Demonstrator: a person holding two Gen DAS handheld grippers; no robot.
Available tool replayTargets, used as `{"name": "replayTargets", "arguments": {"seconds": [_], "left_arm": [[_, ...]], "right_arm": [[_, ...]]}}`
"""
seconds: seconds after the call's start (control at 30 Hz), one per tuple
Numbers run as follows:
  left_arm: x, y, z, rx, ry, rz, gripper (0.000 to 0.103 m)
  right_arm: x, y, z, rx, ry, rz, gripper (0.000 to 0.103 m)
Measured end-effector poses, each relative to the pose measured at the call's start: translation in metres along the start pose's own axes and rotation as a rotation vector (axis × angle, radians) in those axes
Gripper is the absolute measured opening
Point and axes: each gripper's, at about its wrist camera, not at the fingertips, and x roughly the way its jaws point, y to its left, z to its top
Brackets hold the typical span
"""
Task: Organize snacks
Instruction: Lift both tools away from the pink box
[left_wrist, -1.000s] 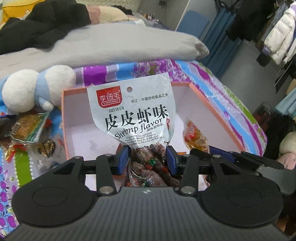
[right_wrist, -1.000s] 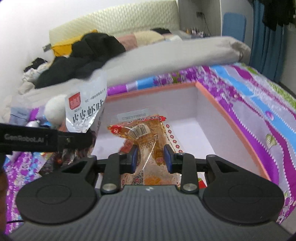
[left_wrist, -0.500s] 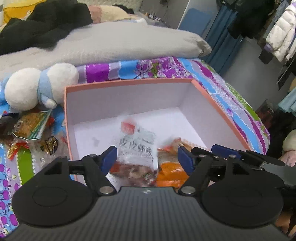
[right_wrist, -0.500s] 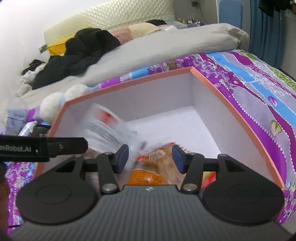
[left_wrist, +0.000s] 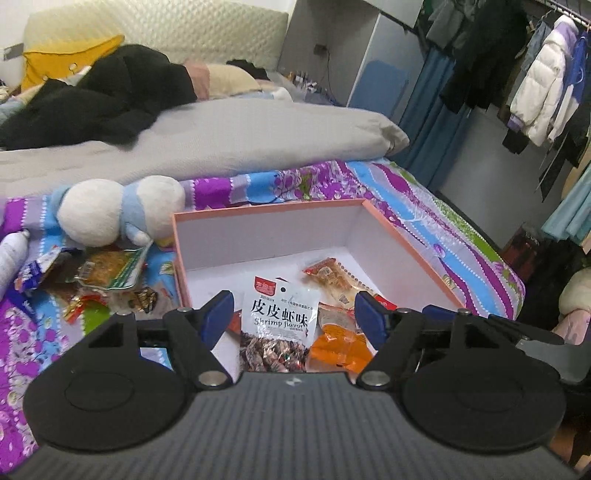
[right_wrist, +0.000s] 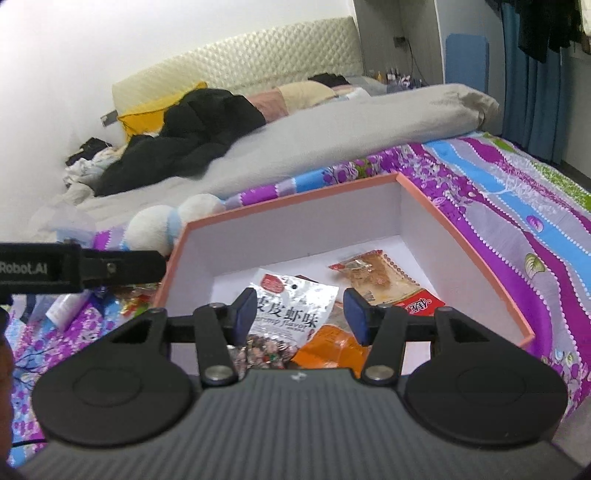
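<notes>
A white plush toy (left_wrist: 110, 212) is seen at ten o'clock on the purple patterned bedspread (left_wrist: 424, 218); a grey duvet (left_wrist: 221, 144) and black clothing (left_wrist: 103, 96) are piled at twelve.

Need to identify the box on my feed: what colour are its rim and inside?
The box has a salmon-pink rim and white inside; clearest in the right wrist view.

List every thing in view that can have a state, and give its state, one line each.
box: open, lidless, holding snacks
shrimp flavor packet: sealed, lying flat in the box
orange packet: lying in the box
left gripper: open, empty
right gripper: open, empty
loose snacks: outside the box, on the bedspread
</notes>
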Motion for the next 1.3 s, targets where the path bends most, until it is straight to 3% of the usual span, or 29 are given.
{"name": "replayTargets", "arguments": {"seconds": [0.4,0.8,1.17,1.3], "left_arm": [[-0.092,0.005,-0.033,-0.005,-0.093,0.023,0.076],[-0.159,0.029,-0.076,-0.05,-0.148,0.062,0.076],[-0.214,0.042,-0.115,-0.038,-0.17,0.138,0.076],[-0.232,0.056,-0.133,-0.078,-0.169,0.167,0.076]], "right_arm": [[-0.059,0.027,-0.023,-0.021,-0.047,0.017,0.054],[-0.095,0.053,-0.048,-0.04,-0.073,0.035,0.054],[-0.115,0.092,-0.078,-0.07,-0.062,0.115,0.054],[-0.121,0.108,-0.091,-0.11,-0.055,0.15,0.054]]}}
